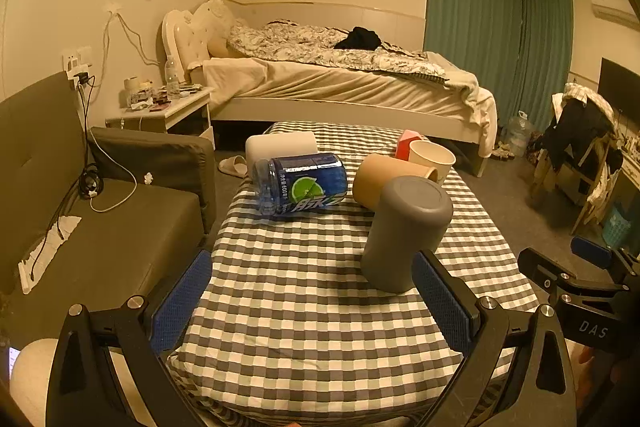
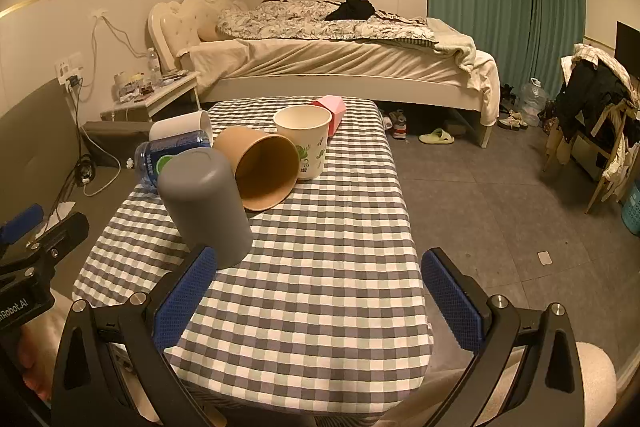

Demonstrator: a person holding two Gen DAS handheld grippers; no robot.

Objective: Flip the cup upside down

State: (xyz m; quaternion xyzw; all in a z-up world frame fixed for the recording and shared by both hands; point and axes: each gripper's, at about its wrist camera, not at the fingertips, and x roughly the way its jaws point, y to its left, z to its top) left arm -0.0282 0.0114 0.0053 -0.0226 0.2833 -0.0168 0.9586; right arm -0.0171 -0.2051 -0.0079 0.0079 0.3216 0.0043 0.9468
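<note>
Two tools, left tool (image 1: 312, 301) and right tool (image 2: 318, 297), both spread, empty. Matte grey plastic cup (image 1: 404, 231) base-up on checked worktop (image 1: 304, 307). Risk: nudging cup into brown paper cup (image 2: 260, 167) lying behind.

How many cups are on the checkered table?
4: grey cup upside down nearest; brown cup on its side behind; white paper cup upright; white cup lying behind the bottle.
</note>
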